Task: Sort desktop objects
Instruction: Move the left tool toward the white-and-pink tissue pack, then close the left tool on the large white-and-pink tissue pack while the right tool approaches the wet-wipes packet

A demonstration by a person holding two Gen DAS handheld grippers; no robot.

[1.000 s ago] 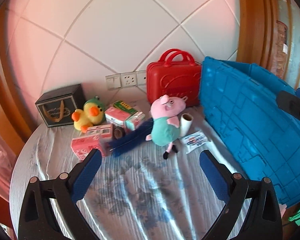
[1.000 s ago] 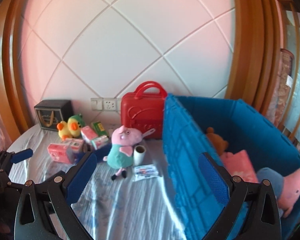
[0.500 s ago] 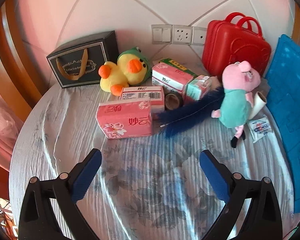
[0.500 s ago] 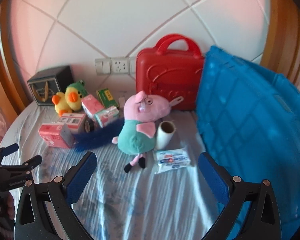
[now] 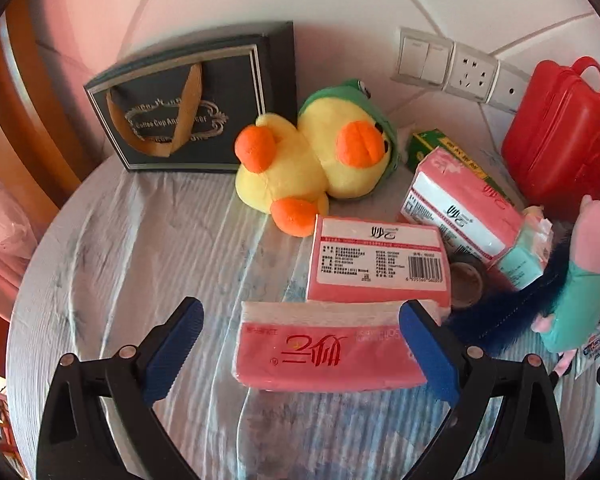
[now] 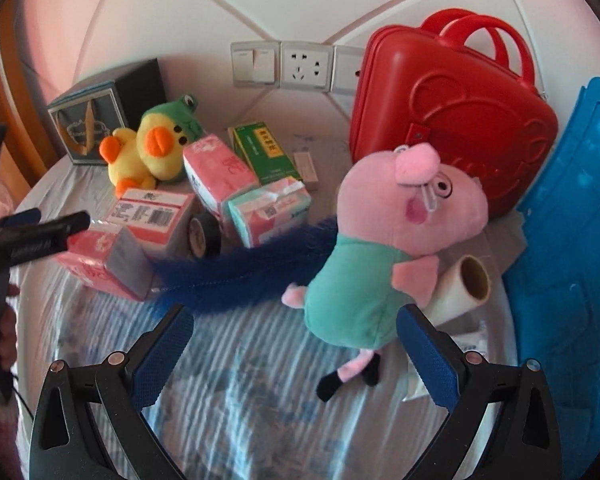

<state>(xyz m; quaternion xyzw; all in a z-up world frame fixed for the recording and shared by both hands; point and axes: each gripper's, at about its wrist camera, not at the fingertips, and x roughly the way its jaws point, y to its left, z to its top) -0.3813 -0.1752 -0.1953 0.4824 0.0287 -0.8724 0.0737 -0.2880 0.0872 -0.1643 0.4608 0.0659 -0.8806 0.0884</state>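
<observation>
My left gripper is open, its blue pads on either side of a pink tissue pack lying flat on the cloth. A second pink pack lies behind it, a third leans at the right. My right gripper is open just before the pink pig plush, whose green body reaches between the fingers near the right pad. The left gripper shows at the left edge of the right wrist view, over the pink pack. A yellow duck plush sits further back.
A black gift box and a red case stand against the wall. A blue crate borders the right. A blue feather, a tape roll, a green box, a teal pack and a paper tube lie between.
Both grippers moved forward and down towards the table. The left one came in around the front pink tissue pack; the right one closed in on the pig plush.
</observation>
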